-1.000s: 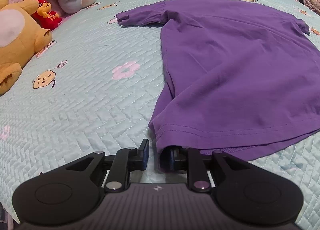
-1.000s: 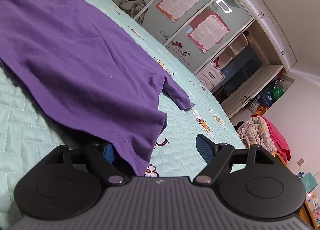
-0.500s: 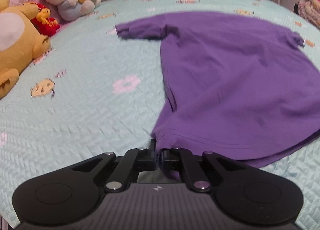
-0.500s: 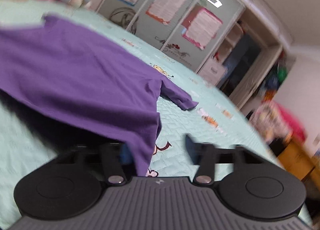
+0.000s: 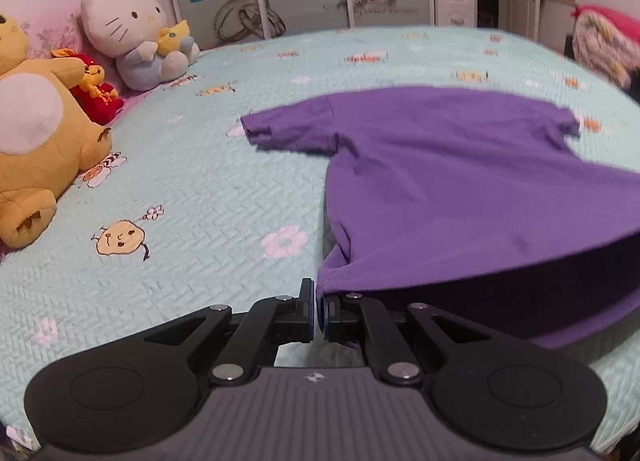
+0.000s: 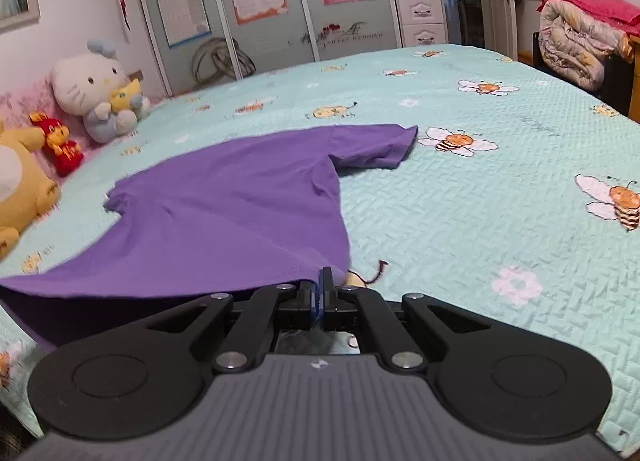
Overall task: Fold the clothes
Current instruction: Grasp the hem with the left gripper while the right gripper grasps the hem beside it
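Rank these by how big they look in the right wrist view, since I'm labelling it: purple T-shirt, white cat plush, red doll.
1. Purple T-shirt, by far the largest.
2. White cat plush.
3. Red doll, smallest.
The shirt lies nearest the camera, which exaggerates its lead.

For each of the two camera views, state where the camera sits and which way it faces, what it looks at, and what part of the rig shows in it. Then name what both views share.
Left wrist: sits on the left gripper, facing forward and down across the bed; sees the purple T-shirt; its own fingers clamp the hem corner.
Right wrist: sits on the right gripper, facing the same way; sees the T-shirt's other hem corner pinched in its fingers.
Shared: the T-shirt, the white cat plush, the wardrobe doors.
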{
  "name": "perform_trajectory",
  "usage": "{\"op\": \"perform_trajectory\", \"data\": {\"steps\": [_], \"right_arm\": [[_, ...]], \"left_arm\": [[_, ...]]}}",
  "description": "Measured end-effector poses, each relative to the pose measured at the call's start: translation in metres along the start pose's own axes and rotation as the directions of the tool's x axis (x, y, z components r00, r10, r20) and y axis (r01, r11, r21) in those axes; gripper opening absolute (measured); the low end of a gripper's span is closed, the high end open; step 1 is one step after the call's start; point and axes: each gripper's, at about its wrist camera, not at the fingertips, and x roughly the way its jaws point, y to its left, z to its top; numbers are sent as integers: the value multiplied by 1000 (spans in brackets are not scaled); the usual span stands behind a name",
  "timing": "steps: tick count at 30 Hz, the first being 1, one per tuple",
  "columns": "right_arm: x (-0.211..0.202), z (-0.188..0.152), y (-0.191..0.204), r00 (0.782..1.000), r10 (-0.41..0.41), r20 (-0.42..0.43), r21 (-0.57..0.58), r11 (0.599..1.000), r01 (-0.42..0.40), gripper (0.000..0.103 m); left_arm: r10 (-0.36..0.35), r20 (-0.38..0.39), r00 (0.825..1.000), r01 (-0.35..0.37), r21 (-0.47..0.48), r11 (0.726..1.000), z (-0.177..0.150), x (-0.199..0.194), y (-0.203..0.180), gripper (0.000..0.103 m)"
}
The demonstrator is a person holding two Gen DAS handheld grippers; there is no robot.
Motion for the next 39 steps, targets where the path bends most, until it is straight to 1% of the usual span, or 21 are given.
{"op": "perform_trajectory", "data": {"steps": [4,6,8,11,13,15,18,19,21,23,24,25,26,27,28,29,30,31,32,34,39], "right_arm": [[15,-30,2,999,-38,-37,-37,999,37,2],[23,-51,4,996,-76,-36,-61,995,74,21],[31,-68,5,994,-106,-35,-83,991,103,46],[39,-87,7,990,-135,-32,-110,985,130,51],[41,-92,7,992,-120,-27,-114,987,116,51],[41,-98,11,993,-116,-9,-131,985,114,57],[44,-111,20,988,-150,24,-217,964,151,67],[44,-114,23,987,-158,39,-239,957,163,68],[43,-117,26,984,-167,67,-264,948,179,68],[42,-115,26,986,-155,68,-263,950,168,63],[42,-113,25,988,-144,56,-258,954,153,57],[43,-111,24,990,-134,41,-253,957,140,38],[43,-110,24,992,-124,27,-248,960,127,20],[43,-108,23,993,-114,12,-243,963,114,13],[43,-105,23,994,-110,1,-240,965,107,1],[42,-102,22,994,-110,-8,-239,965,105,2],[40,-98,22,994,-110,-13,-237,966,104,2],[36,-93,21,994,-108,-9,-239,966,102,1],[30,-88,20,995,-104,-2,-243,965,101,1],[18,-79,23,994,-103,19,-270,957,105,1],[-2,-71,36,993,-112,44,-347,930,120,1]], "left_arm": [[15,-104,995,-11,35,999,-31,29,-9,6],[23,-153,988,-17,42,999,-48,44,-13,7],[33,-161,986,-30,21,999,-58,50,-11,9],[20,-148,989,-33,-84,996,-60,50,1,11],[-24,-143,989,-6,-208,978,-60,50,15,11],[-76,-129,989,27,-345,938,-64,50,31,12],[-126,-114,986,59,-467,882,-71,53,43,16],[-126,-105,986,62,-474,878,-72,52,43,17],[-124,-87,988,67,-481,874,-73,52,41,18],[-93,-75,993,53,-422,905,-72,49,33,21],[-71,-68,995,40,-382,923,-71,47,28,33],[-23,-61,998,4,-297,955,-69,45,18,41],[36,-47,998,-45,-196,979,-67,42,6,58],[93,-20,995,-95,-98,991,-68,39,-5,67],[130,14,991,-130,-21,991,-70,37,-14,68],[160,48,986,-162,49,986,-71,35,-21,67],[164,67,984,-169,94,981,-73,35,-25,53],[150,69,986,-156,110,982,-73,34,-24,34],[135,70,988,-143,120,983,-73,33,-23,9],[108,75,991,-115,100,988,-72,26,-18,8],[205,167,964,-229,139,963,-74,7,-22,8]]}}
